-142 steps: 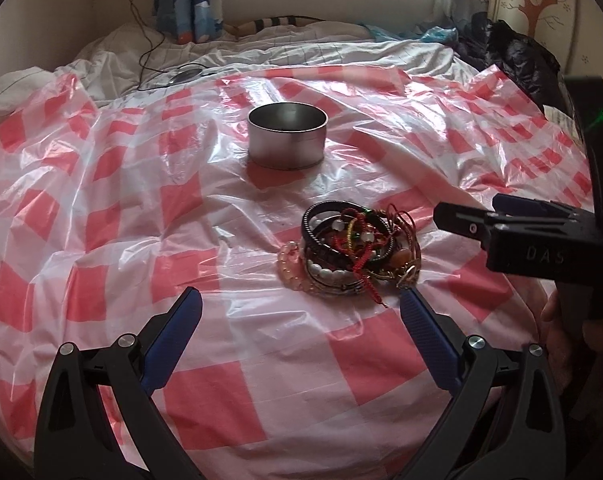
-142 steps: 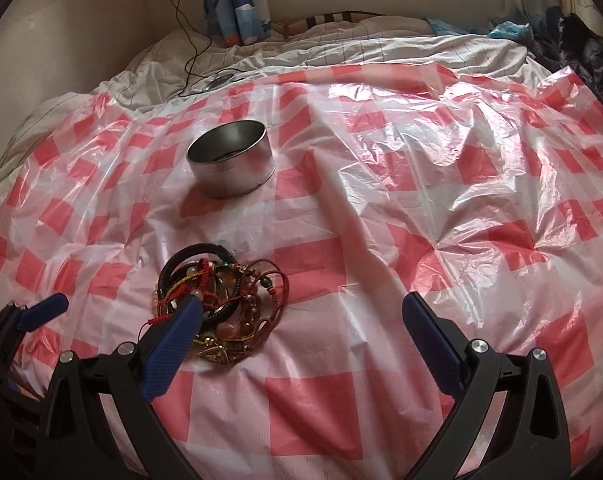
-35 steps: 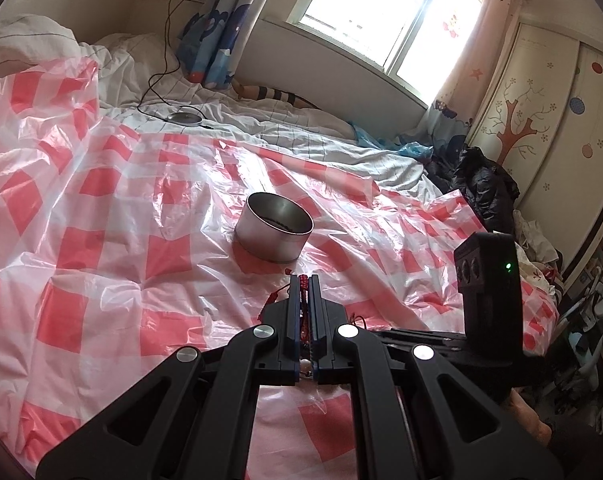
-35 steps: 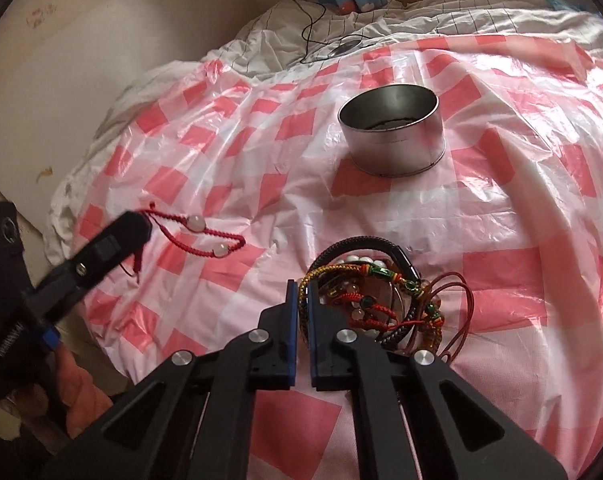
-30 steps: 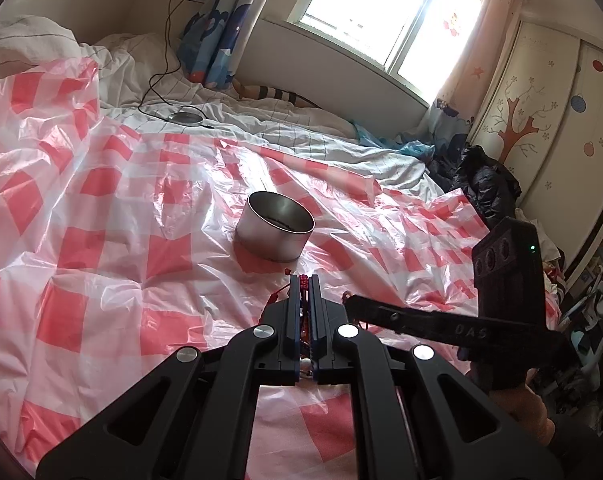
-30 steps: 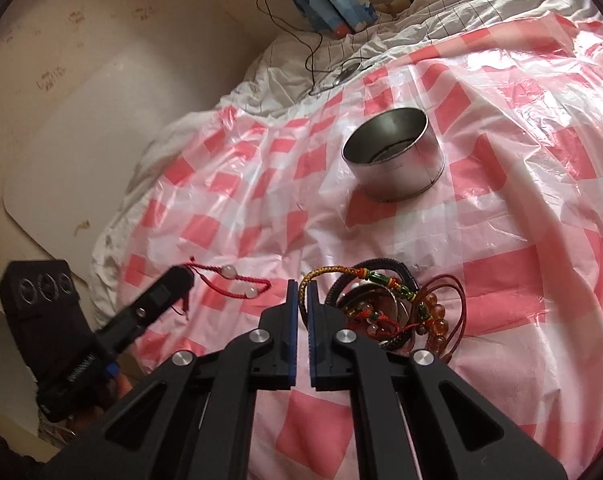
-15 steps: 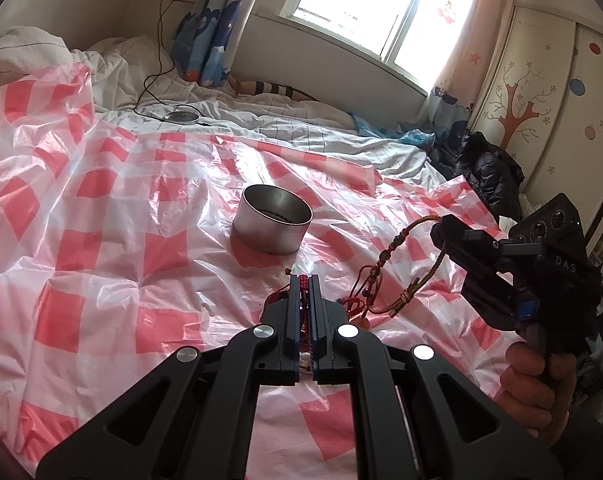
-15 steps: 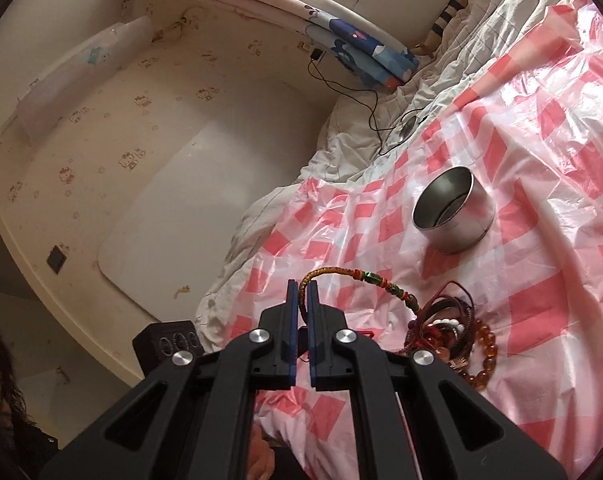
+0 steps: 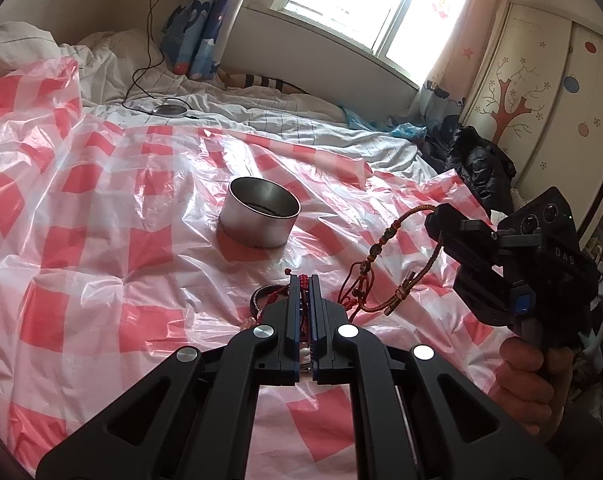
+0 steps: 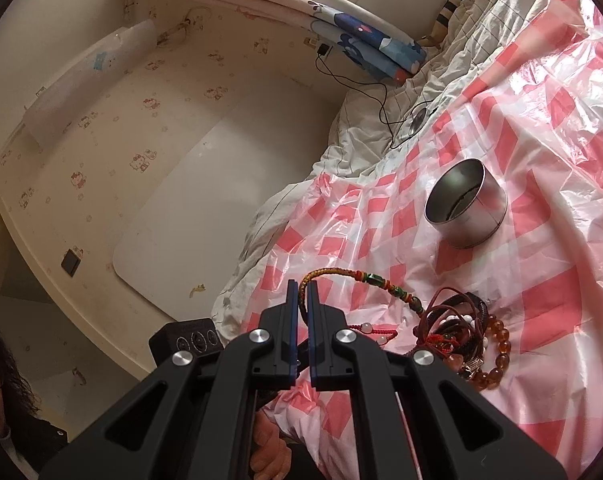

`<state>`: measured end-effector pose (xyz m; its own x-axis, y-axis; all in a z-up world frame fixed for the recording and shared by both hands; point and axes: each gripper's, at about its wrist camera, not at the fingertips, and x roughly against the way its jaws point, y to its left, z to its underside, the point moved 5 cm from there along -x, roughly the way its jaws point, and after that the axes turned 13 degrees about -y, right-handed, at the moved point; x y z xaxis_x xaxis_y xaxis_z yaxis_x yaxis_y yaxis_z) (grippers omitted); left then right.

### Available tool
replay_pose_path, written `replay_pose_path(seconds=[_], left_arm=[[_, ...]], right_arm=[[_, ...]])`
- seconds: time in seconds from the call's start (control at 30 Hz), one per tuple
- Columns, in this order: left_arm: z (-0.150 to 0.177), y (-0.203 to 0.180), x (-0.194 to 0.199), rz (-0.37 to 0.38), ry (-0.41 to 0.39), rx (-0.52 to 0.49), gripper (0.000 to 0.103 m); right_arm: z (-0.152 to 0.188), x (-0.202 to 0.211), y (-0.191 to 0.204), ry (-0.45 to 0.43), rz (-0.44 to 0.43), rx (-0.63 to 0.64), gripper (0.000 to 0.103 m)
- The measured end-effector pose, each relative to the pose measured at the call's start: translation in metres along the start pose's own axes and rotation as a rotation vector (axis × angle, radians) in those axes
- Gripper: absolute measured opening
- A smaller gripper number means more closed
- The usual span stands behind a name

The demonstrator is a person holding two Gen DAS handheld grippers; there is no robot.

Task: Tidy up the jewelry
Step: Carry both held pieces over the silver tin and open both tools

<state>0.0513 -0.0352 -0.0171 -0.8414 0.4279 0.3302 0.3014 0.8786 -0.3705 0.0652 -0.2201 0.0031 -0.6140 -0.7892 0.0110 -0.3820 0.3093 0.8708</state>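
Note:
My left gripper [image 9: 304,280] is shut on a red cord bracelet with pale beads [image 9: 302,294], held above the bed. My right gripper [image 10: 300,286] is shut on a braided multicolour bracelet with green beads [image 10: 375,280], lifted clear of the pile; it hangs from the right gripper in the left wrist view [image 9: 385,240]. A pile of bracelets [image 10: 461,332] lies on the red-checked plastic sheet [image 9: 101,208]. A round metal tin [image 9: 263,212] stands open beyond the pile, with something dark inside; it also shows in the right wrist view [image 10: 467,204].
White bedding [image 9: 285,108] with a cable and a round charger [image 9: 169,110] lies beyond the sheet. A black jacket [image 9: 477,168] sits at the right by a wardrobe. The wall and bed edge are at the left in the right wrist view.
Both grippers closed on bracelets from the pile. The right gripper has lifted the braided bracelet higher and tilted up; the left still holds the red cord bracelet raised.

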Motion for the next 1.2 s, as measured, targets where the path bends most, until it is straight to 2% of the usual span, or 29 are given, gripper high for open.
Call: replay_pose_path(seconds=[0.1, 0.13, 0.17, 0.23, 0.27, 0.3, 0.33, 0.37, 0.4, 0.43, 0.47, 0.53, 0.6, 0.63, 0.67, 0.7, 0.73, 0.77, 0.8, 0.83, 0.93, 1.03, 1.2], left_arm=[[-0.007, 0.001, 0.004, 0.030, -0.031, 0.024, 0.003], [-0.009, 0.003, 0.005, 0.026, -0.043, 0.028, 0.003], [-0.009, 0.005, 0.004, 0.021, -0.043, 0.034, 0.003], [-0.008, 0.008, 0.000, 0.018, -0.028, 0.055, 0.003], [-0.007, 0.007, -0.001, 0.016, -0.021, 0.053, 0.003], [-0.006, 0.006, -0.002, 0.017, -0.016, 0.047, 0.003], [-0.005, 0.004, -0.003, 0.019, -0.013, 0.038, 0.003], [-0.004, 0.002, -0.004, 0.020, -0.009, 0.026, 0.003], [-0.003, 0.001, -0.005, 0.019, -0.005, 0.019, 0.003], [-0.002, 0.000, -0.006, 0.017, -0.001, 0.016, 0.003], [-0.002, 0.001, -0.006, 0.016, 0.000, 0.017, 0.003], [-0.003, 0.002, -0.003, 0.014, -0.006, 0.022, 0.003], [-0.003, 0.004, -0.002, 0.013, -0.009, 0.026, 0.003], [-0.002, 0.005, -0.002, 0.012, -0.006, 0.030, 0.003], [-0.002, 0.005, -0.003, 0.012, -0.003, 0.031, 0.003], [-0.002, 0.005, -0.004, 0.011, -0.001, 0.029, 0.003], [-0.002, 0.004, -0.004, 0.010, -0.001, 0.026, 0.003], [-0.002, 0.004, -0.003, 0.011, -0.002, 0.025, 0.003], [-0.002, 0.004, -0.002, 0.011, -0.003, 0.023, 0.003], [-0.002, 0.004, -0.002, 0.010, -0.002, 0.022, 0.003], [-0.001, 0.004, -0.001, 0.015, -0.001, 0.032, 0.003], [-0.006, 0.004, 0.000, 0.037, -0.009, 0.047, 0.003], [-0.033, 0.006, -0.016, 0.091, -0.031, 0.077, 0.003]], right_arm=[[-0.003, -0.002, -0.001, 0.003, -0.020, -0.019, 0.005], [-0.004, -0.001, 0.001, 0.000, -0.055, -0.037, 0.005], [-0.006, 0.001, 0.005, -0.011, -0.098, -0.052, 0.005], [-0.010, 0.005, 0.010, -0.027, -0.086, -0.012, 0.005], [-0.011, 0.006, 0.008, -0.027, -0.094, -0.032, 0.005], [-0.012, 0.010, 0.009, -0.040, -0.145, -0.073, 0.005], [-0.013, 0.014, 0.016, -0.056, -0.152, -0.034, 0.005], [-0.011, 0.010, 0.020, -0.040, -0.079, 0.053, 0.005], [-0.005, 0.000, 0.013, 0.007, 0.042, 0.121, 0.005], [0.004, -0.012, -0.005, 0.071, 0.144, 0.111, 0.005], [0.008, -0.015, -0.016, 0.087, 0.152, 0.044, 0.005], [-0.001, -0.005, -0.002, 0.027, 0.076, 0.053, 0.005], [-0.008, 0.008, 0.011, -0.032, -0.041, 0.032, 0.005], [-0.009, 0.012, 0.013, -0.046, -0.051, 0.037, 0.005], [-0.008, 0.010, 0.006, -0.032, 0.017, 0.057, 0.005], [-0.006, 0.006, -0.004, -0.007, 0.043, 0.023, 0.005], [-0.007, 0.009, -0.006, -0.014, -0.035, -0.058, 0.005], [-0.012, 0.015, 0.005, -0.047, -0.105, -0.057, 0.005], [-0.017, 0.023, 0.018, -0.079, -0.131, -0.003, 0.005], [-0.017, 0.021, 0.019, -0.066, -0.090, 0.039, 0.005], [-0.006, 0.006, -0.006, 0.016, 0.002, -0.026, 0.005], [-0.010, 0.005, 0.005, -0.004, -0.040, 0.010, 0.005], [-0.019, -0.015, 0.001, -0.013, -0.012, -0.013, 0.008]])
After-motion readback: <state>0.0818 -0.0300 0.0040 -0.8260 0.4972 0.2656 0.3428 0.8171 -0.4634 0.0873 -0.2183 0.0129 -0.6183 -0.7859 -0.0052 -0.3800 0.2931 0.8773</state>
